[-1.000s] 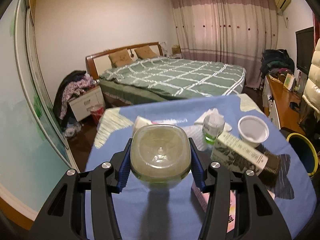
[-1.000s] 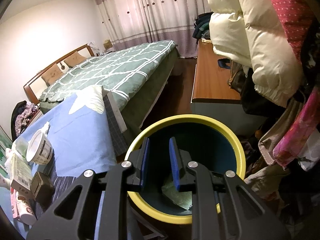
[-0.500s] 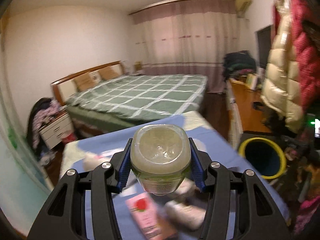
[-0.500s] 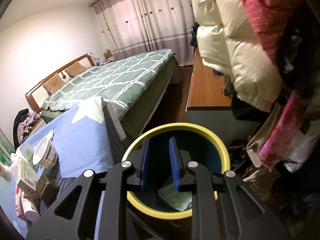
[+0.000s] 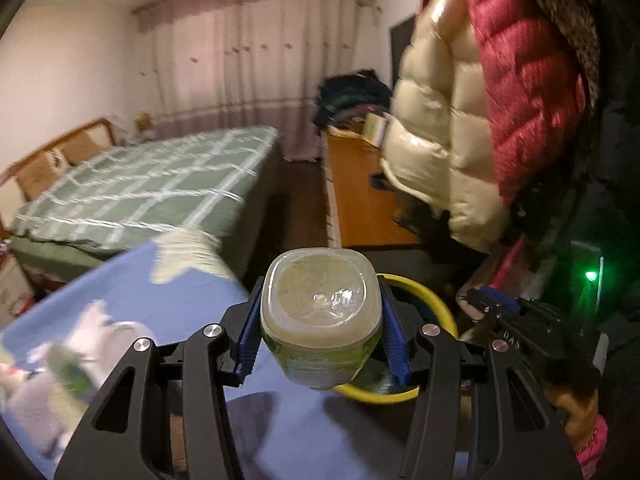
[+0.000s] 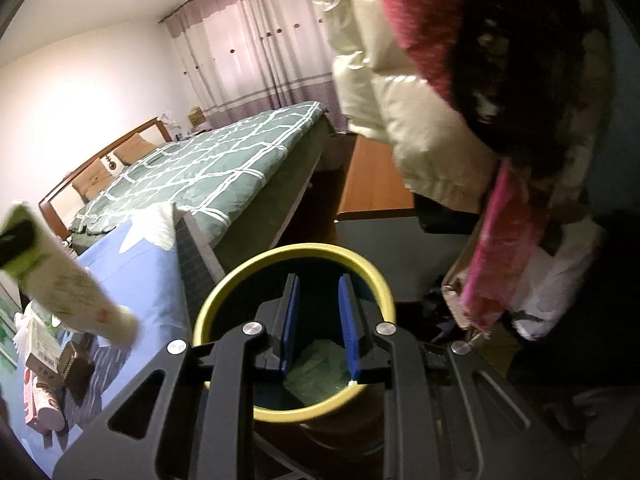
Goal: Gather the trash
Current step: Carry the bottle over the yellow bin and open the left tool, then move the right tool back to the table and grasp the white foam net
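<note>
A clear plastic bottle (image 5: 320, 312) with a greenish tint lies base-first toward the left wrist camera, and my left gripper (image 5: 320, 336) is shut on its sides. It hangs over the table's right edge, in front of the yellow-rimmed bin (image 5: 436, 308). In the right wrist view the same bottle (image 6: 68, 280) shows as a pale blur at the left. My right gripper (image 6: 318, 320) hovers over the bin (image 6: 224, 292), jaws a narrow gap apart with nothing between them. Crumpled green trash (image 6: 316, 372) lies in the bin. The right gripper (image 5: 492, 300) also shows in the left wrist view.
The blue-clothed table (image 6: 132, 264) carries a carton (image 6: 40, 344), a dark box (image 6: 74, 364) and a pink tube (image 6: 40, 400). Behind stand a green-quilted bed (image 5: 140, 188) and a wooden desk (image 5: 360, 200). Puffer jackets (image 5: 460, 120) hang close on the right.
My left gripper swung right with the bottle, from over the table's trash to the table edge by the bin. The right gripper drifted slightly over the bin, still empty.
</note>
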The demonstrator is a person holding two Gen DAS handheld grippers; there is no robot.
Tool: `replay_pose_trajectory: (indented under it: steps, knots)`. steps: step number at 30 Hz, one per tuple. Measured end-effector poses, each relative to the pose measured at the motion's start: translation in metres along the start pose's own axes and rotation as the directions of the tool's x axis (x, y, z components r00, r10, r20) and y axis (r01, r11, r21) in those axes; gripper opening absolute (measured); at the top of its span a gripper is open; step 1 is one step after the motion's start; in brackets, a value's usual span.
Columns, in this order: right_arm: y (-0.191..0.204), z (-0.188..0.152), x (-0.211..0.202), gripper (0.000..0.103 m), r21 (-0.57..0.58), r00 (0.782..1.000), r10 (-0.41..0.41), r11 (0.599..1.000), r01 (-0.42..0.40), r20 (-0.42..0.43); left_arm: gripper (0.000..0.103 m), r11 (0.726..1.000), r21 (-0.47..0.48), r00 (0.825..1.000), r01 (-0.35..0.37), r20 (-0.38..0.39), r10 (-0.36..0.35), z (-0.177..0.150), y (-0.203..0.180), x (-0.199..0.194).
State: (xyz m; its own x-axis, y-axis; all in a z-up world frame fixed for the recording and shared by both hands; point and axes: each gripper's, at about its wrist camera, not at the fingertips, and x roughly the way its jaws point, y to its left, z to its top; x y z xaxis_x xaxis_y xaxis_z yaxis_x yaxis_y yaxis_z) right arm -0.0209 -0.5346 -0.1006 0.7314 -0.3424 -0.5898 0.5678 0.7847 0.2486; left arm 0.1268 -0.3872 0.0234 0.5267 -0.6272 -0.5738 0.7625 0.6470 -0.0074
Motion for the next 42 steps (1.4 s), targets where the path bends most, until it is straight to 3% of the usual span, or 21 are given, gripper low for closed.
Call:
replay_pose_trajectory:
  steps: [4,13,15,24,30,33,35,39,42]
  knots:
    - [-0.013,0.000,-0.001,0.026,0.014,1.000,-0.013,1.000,0.014,-0.005,0.052,0.998,0.002,0.996,0.057,-0.069,-0.056,-0.004,-0.027,0.052]
    - [-0.020,-0.003,0.006,0.034,0.023,0.999,-0.026,0.999,0.027,-0.018,0.052,0.998,-0.028,0.975,0.050,-0.217,-0.054,-0.035,-0.042,0.132]
    - [-0.021,-0.003,0.007,0.035,0.020,1.000,-0.023,1.000,0.024,-0.021,0.065,0.999,-0.029,0.976,0.039,-0.215,-0.045,-0.038,-0.040,0.132]
    - [0.005,-0.005,0.011,0.038,-0.018,0.999,0.008,1.000,-0.009,-0.035,0.089,0.998,-0.065,0.997,-0.002,-0.080,-0.003,-0.027,0.000,0.040]
    - [0.048,-0.011,0.018,0.039,-0.085,0.996,0.067,0.994,-0.072,-0.061,0.094,0.978,-0.156,0.990,-0.136,0.019,0.140,-0.041,0.063,-0.046]
    - [0.078,-0.016,0.021,0.040,-0.125,0.989,0.121,0.984,-0.131,-0.083,0.096,0.944,-0.225,0.965,-0.242,0.041,0.257,-0.061,0.103,-0.090]
    - [0.103,-0.022,0.022,0.040,-0.152,0.981,0.165,0.972,-0.180,-0.104,0.097,0.898,-0.279,0.931,-0.339,0.036,0.363,-0.081,0.135,-0.121]
    - [0.156,-0.032,0.023,0.040,-0.218,0.961,0.239,0.939,-0.266,-0.142,0.097,0.790,-0.358,0.848,-0.497,-0.009,0.530,-0.119,0.187,-0.169]
    - [0.203,-0.041,0.020,0.040,-0.275,0.940,0.296,0.902,-0.334,-0.170,0.097,0.686,-0.421,0.773,-0.593,-0.060,0.632,-0.151,0.228,-0.207]
